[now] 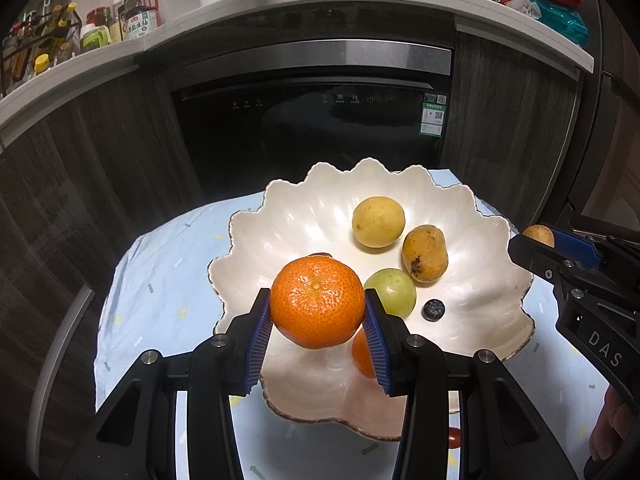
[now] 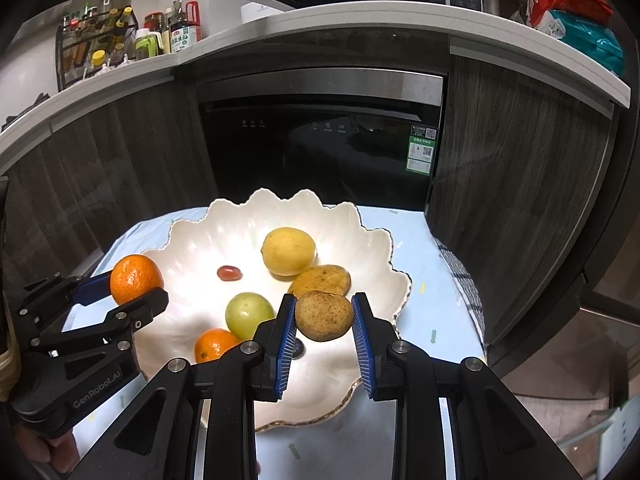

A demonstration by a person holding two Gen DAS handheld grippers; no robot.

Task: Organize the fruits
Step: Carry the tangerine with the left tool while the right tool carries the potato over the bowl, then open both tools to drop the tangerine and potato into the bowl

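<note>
Your left hand-held gripper is clamped on a mandarin, pads on its two sides at the widest part, and holds it above the near rim of the scalloped bowl. Your right hand-held gripper is clamped on a small brown fruit, also over the bowl, towards its right side. In the bowl lie a lemon, a spotted yellow-brown fruit, a green fruit, a second mandarin, a red grape and a blueberry. The bowl sits on a pale blue cloth over the tabletop. The mandarin looks light, with loose, soft peel that dents and can slide over the flesh, so keep the squeeze gentle and across the middle as you have it. The brown fruit looks firmer and rough-skinned, and should not slip. Both are round and will likely roll on the glossy, sloping bowl, so release low, against fruit that already lies still. The bowl looks like ceramic with a thin rim: don't knock it with the fingers. The grape and blueberry bruise easily; set nothing on them.
</note>
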